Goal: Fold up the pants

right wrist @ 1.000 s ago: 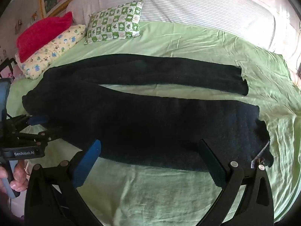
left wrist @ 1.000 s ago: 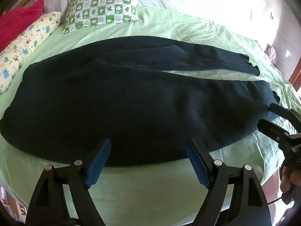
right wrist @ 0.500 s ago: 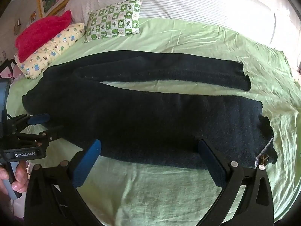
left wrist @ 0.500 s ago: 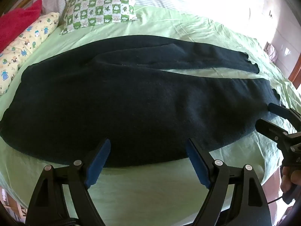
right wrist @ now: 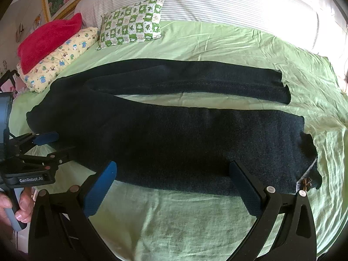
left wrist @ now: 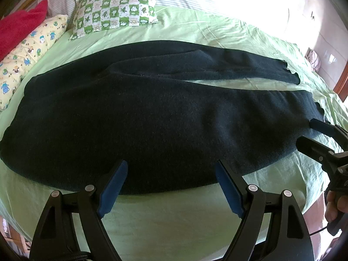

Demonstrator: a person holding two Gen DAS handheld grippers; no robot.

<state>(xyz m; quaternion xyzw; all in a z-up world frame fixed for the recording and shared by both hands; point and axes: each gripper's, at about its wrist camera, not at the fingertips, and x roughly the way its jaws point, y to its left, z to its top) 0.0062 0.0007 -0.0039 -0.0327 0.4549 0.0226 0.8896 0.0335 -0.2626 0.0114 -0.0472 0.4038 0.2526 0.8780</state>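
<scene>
Left wrist view shows your left gripper and right gripper both gaping, empty, over the pants spread on the bed (legs apart): pinch the near leg's edge first

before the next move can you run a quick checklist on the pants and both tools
1. Pants spread flat on the green sheet, legs apart: ok.
2. Left tool open, poised over the near edge at the waist end: ok.
3. Right tool open, over the near leg by the cuff: ok.
4. Fabric between the pads of either tool: not ok, nothing gripped yet.
5. Far leg free of the checked pillow: ok.
6. Near cuff lying flat: not ok, its edge is ragged and curled.
</scene>
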